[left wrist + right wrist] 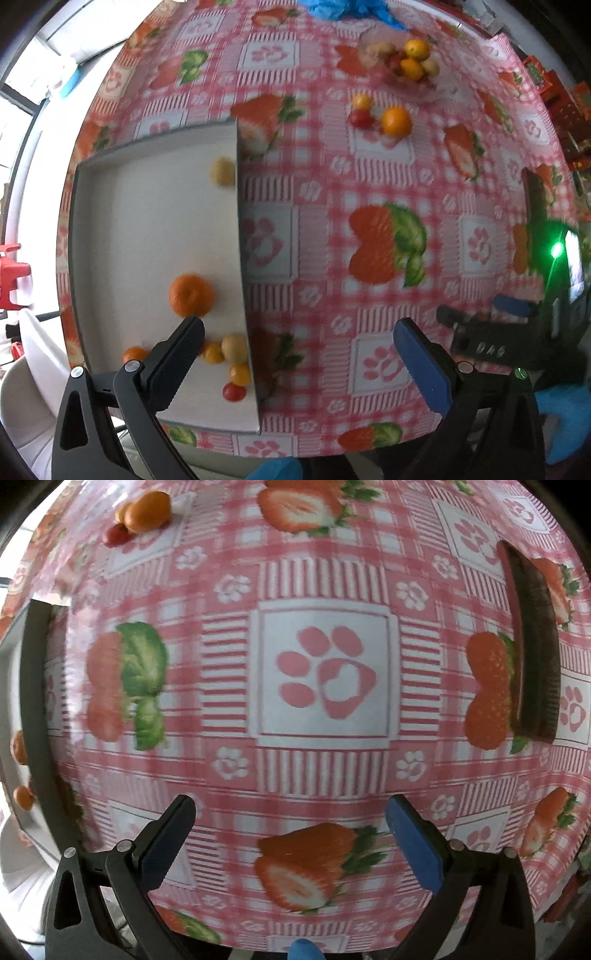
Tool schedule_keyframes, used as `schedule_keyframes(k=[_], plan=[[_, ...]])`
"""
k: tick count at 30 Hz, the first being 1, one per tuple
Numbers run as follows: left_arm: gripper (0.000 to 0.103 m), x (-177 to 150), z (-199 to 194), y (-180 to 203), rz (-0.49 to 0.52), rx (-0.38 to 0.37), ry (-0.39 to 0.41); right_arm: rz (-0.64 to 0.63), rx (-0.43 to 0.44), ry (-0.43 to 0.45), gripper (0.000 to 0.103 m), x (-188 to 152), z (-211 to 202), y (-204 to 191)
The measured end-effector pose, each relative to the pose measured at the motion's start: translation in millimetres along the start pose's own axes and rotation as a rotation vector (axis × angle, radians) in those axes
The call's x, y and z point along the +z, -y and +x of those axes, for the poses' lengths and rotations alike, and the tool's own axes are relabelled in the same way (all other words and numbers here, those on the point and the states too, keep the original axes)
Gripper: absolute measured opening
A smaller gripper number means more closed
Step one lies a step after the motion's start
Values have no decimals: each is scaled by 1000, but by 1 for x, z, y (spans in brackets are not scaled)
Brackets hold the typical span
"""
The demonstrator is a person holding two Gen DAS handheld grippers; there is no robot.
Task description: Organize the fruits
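A pink checked tablecloth [332,184] printed with strawberries and paw prints covers the table. A dark brown ridged slab [535,646] lies on it at the right. Crumpled blue plastic [347,9] sits at the far edge. A red chair [11,273] stands beyond the table's left side.

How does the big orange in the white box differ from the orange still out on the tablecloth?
The orange in the white box lies inside the white box, near the left tool; the orange on the tablecloth sits farther off on the tablecloth. The boxed one lies alone; the other has a red tomato beside it. Both are round and orange.
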State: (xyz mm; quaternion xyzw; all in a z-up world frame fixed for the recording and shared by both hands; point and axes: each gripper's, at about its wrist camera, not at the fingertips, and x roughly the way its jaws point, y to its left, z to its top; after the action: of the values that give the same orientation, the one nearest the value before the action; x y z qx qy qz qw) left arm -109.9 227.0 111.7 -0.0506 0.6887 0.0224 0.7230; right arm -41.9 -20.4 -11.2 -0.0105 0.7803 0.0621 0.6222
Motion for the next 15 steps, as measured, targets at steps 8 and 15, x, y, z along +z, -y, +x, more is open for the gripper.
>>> schedule_keyframes(k=[8,15], plan=[[103,61,3,-18,-23,0,61,-64,-66,34,103,-16,6,24],[103,117,31,-18,-149,-16,52,-66,-69,68,103,-28,3,41]])
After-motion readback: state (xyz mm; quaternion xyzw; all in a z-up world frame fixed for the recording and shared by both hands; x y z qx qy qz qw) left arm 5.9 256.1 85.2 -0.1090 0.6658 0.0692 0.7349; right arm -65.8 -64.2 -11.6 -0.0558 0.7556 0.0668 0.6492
